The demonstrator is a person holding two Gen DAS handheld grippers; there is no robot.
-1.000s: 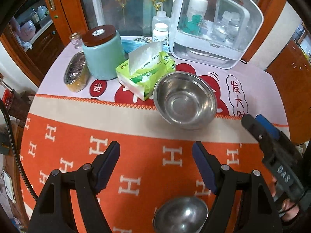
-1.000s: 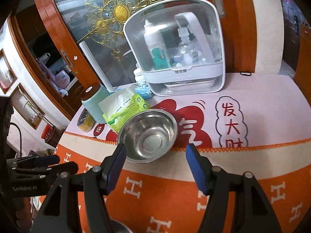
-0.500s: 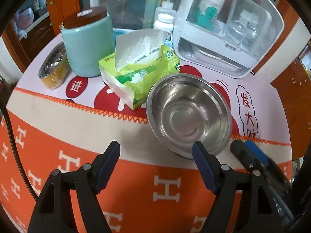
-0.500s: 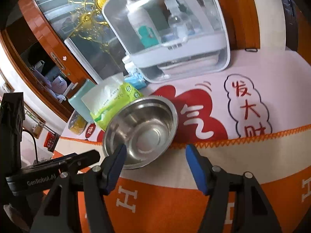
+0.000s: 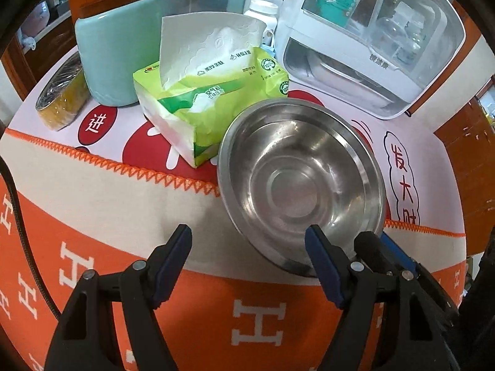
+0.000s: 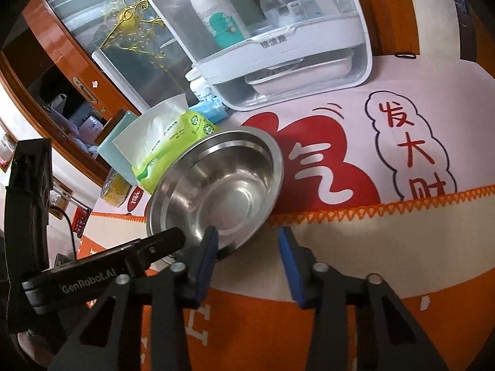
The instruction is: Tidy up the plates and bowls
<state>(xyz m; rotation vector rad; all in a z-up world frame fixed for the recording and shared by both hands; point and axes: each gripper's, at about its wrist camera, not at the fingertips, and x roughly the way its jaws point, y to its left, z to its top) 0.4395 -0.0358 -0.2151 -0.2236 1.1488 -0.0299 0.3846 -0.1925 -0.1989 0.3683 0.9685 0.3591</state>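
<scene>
Straddling both jaws: bowl rim

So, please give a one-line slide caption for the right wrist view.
Right gripper closing at the near rim of a steel bowl, tissue pack behind.

Home dining room, tablecloth, tissue pack, wooden cabinet doors

Both views are bright and evenly lit, colours vivid. The steel bowl carries soft glare on its inner wall and casts a dark shadow at its near rim. Fisheye bending curves the cloth edges; black vignette fills the corners. Focus is sharp, without motion blur.
</scene>
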